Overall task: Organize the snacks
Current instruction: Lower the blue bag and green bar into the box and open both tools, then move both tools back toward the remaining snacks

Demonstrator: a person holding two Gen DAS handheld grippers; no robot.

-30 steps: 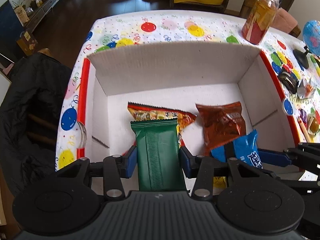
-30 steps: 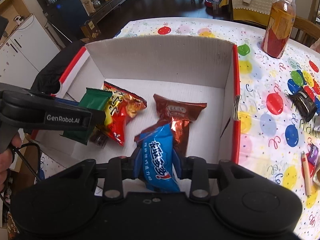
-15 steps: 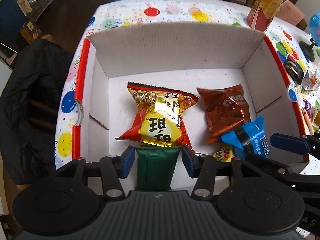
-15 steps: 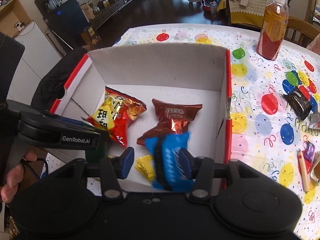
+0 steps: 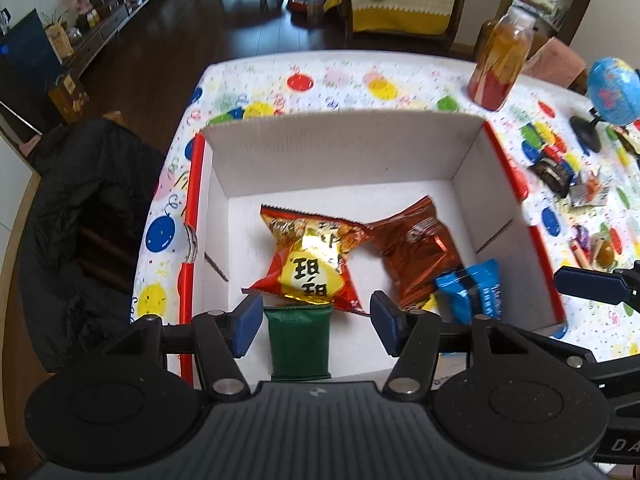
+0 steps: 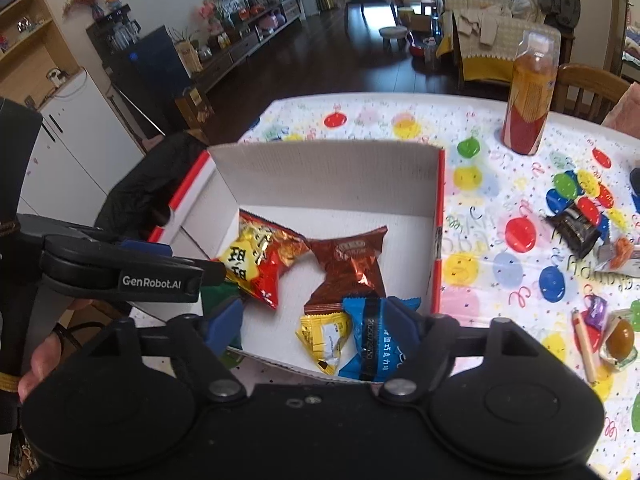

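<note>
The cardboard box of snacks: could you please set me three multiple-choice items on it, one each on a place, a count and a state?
1. Where does the green packet lie in the cardboard box?
A. against the far wall
B. at the near edge, between the left tool's fingers
C. outside, on the tablecloth

2. How many packets are in the box?
A. three
B. five
C. seven

3. How is the blue packet held?
A. clamped by the right tool
B. lifted clear of the box
C. not held; it lies in the box

Answers:
1 B: the left tool straddles it, pads apart from it.
2 B: green, red-yellow, brown, blue and small yellow.
3 C: the right tool is opening, its pads off the packet.
</note>
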